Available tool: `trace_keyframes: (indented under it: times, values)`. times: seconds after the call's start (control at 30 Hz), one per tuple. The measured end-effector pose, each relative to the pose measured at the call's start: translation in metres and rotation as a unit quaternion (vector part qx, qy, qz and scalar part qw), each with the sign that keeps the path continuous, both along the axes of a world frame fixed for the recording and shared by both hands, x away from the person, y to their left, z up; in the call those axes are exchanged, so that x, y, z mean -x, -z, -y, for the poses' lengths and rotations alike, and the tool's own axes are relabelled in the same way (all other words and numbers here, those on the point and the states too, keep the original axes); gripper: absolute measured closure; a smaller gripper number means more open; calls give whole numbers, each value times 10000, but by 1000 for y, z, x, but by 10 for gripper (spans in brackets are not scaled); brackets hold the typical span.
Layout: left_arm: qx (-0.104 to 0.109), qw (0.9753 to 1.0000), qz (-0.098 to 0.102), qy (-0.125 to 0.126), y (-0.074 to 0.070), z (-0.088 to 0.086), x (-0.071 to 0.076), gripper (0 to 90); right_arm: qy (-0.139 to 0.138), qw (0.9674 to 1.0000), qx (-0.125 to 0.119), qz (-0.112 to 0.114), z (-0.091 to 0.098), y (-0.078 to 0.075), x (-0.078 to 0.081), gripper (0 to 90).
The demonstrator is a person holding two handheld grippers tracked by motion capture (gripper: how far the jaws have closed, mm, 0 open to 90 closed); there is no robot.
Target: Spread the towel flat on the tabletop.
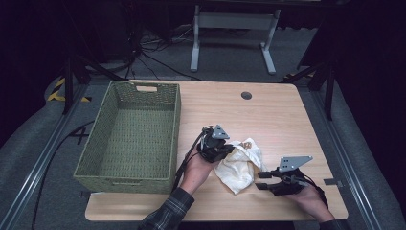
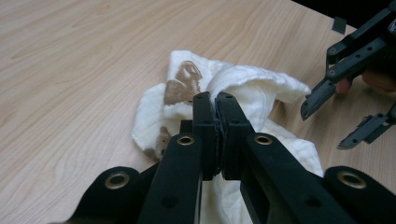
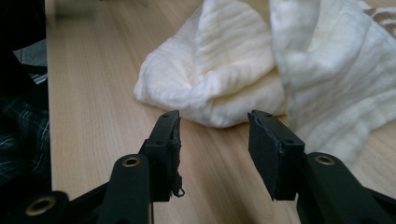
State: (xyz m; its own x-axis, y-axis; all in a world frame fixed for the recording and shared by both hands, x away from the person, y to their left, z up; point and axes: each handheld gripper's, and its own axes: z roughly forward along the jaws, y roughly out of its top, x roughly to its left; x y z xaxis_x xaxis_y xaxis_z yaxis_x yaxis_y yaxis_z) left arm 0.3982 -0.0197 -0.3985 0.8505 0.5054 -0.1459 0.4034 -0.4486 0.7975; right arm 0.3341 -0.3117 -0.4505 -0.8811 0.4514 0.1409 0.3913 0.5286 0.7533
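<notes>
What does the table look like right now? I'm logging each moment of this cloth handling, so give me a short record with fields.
surface: light wooden table
cloth: crumpled cream-white cloth with brown print, lying right of the basket
container: green woven rectangular basket, on the table's left part, nothing visible inside
left gripper: jaws shut on a fold of the cloth
right gripper: jaws apart, nothing between them, just short of the cloth's edge
</notes>
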Motion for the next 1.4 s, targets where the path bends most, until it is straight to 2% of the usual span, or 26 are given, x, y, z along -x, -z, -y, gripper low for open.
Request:
trace_keyframes:
  times: [0.17,0.3,0.37,0.47,0.5,0.63,0.8,0.97,1.0,1.2,1.33,1.4]
  values:
    - [-3,10000,-7,-98,0,-6,-2,877,-88,9999,-95,35,-9,-1,-6,555]
    - [1,10000,-8,-99,-1,-5,-2,877,-226,9997,70,-12,-21,5,-9,596]
    - [-26,10000,14,-83,-1,-5,-1,878,-263,9994,204,-44,-25,7,-11,703]
    - [55,9999,32,-147,-3,-7,0,878,-238,9990,360,-59,-24,7,-13,849]
    - [66,9998,38,-177,-4,-9,1,879,-165,9992,354,-23,-19,5,-14,885]
    - [78,9998,42,-192,-5,-12,1,879,16,9994,350,19,-7,-1,-16,891]
    - [73,9996,0,-264,-5,-13,3,878,247,9994,231,80,10,-9,-18,897]
    - [1,9995,-5,-301,-4,-16,4,878,449,9984,296,192,23,-15,-18,899]
    - [48,9994,-39,-348,-3,-15,5,878,512,9979,304,255,27,-17,-19,900]
    - [-144,9990,-172,-385,4,-16,10,878,897,9951,290,306,53,-23,-18,900]
    - [-268,9983,-313,-401,13,-15,16,878,1054,9935,294,321,65,-24,-16,900]
    - [-415,9973,-468,-384,22,-15,21,878,1118,9927,302,327,72,-25,-14,900]
